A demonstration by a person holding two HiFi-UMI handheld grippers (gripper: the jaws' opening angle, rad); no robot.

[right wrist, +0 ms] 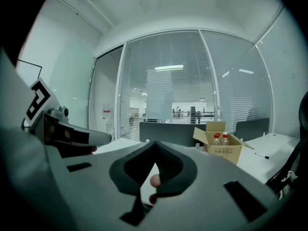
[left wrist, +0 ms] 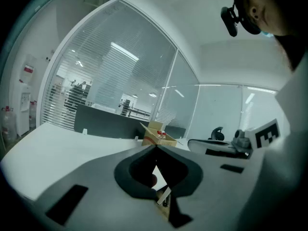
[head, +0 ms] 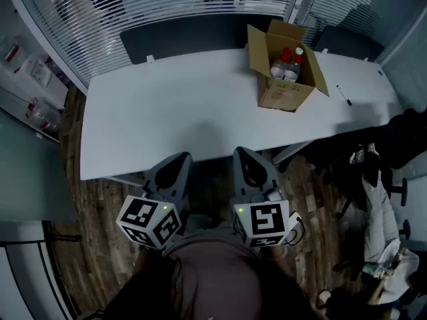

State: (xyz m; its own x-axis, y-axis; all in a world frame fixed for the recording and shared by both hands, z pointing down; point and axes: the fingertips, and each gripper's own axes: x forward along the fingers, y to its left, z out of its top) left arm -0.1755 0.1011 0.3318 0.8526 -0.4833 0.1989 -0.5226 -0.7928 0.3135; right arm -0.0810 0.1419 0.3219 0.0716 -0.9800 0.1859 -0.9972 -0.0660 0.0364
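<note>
My left gripper and right gripper fingers meet, empty; the one-o'clock red-capped bottles look light and slick, so grip their necks.

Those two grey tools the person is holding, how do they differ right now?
The left tool aims at the cardboard box; the right tool aims left of it. The left tool's marker cube shows two faces from the head view, the right tool's mainly one. Both have jaws together, holding nothing.
</note>
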